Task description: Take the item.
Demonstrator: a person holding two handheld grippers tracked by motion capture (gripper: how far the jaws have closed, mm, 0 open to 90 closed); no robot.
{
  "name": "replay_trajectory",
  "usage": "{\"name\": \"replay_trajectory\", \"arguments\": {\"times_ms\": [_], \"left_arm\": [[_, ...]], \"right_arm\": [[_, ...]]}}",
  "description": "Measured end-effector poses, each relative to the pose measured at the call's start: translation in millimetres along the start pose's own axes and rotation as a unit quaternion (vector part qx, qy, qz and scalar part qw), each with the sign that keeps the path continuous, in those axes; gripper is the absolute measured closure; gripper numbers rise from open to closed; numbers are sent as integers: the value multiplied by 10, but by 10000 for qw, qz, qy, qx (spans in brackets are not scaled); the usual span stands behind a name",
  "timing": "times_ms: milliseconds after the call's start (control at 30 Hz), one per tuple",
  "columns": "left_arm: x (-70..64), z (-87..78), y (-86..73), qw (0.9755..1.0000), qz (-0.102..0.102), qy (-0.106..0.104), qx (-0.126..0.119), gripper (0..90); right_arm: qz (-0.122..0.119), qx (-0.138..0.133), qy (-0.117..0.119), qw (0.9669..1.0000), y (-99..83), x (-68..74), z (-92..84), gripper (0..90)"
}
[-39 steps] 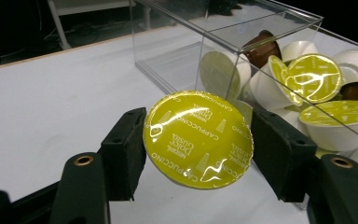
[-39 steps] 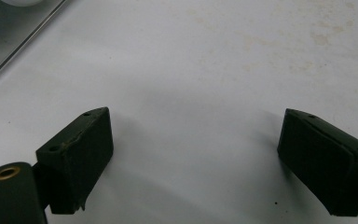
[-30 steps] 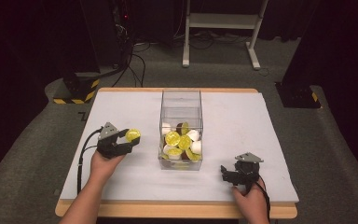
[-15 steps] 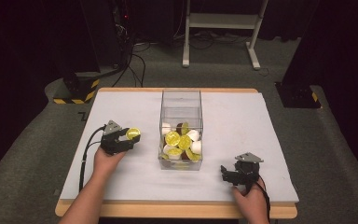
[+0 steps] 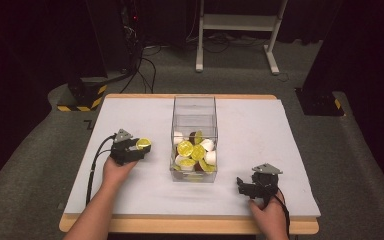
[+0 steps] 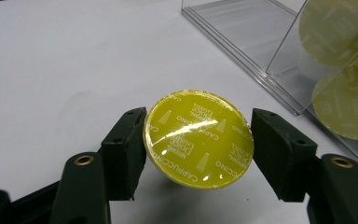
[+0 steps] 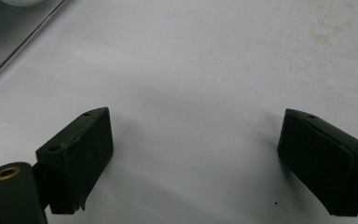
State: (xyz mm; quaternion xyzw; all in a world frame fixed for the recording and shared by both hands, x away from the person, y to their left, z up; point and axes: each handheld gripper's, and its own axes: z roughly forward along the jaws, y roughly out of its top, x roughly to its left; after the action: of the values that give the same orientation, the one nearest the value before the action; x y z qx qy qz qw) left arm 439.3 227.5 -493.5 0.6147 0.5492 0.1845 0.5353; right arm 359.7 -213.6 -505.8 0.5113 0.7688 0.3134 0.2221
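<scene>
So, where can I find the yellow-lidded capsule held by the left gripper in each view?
High view: the capsule is left of centre, at the tip of the left gripper, left of the clear box.
Left gripper view: the capsule is in the centre, clamped between both jaws.
Right gripper view: not in it.
Shared landmark: the clear box, upper right in the left gripper view.

grippers (image 5: 142,150): 2 | clear box (image 5: 194,107): 1 | capsule held left of box (image 6: 199,138): 1 | capsules in box (image 5: 185,148): several, exact count unclear
</scene>
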Motion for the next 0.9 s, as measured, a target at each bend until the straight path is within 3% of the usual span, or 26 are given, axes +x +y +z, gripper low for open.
{"name": "replay_trajectory", "arguments": {"times_ms": [900], "left_arm": [[19,50,-32,9998,-5,164,108,357]], "right_arm": [[1,0,-1,10000,0,0,0,104]]}}
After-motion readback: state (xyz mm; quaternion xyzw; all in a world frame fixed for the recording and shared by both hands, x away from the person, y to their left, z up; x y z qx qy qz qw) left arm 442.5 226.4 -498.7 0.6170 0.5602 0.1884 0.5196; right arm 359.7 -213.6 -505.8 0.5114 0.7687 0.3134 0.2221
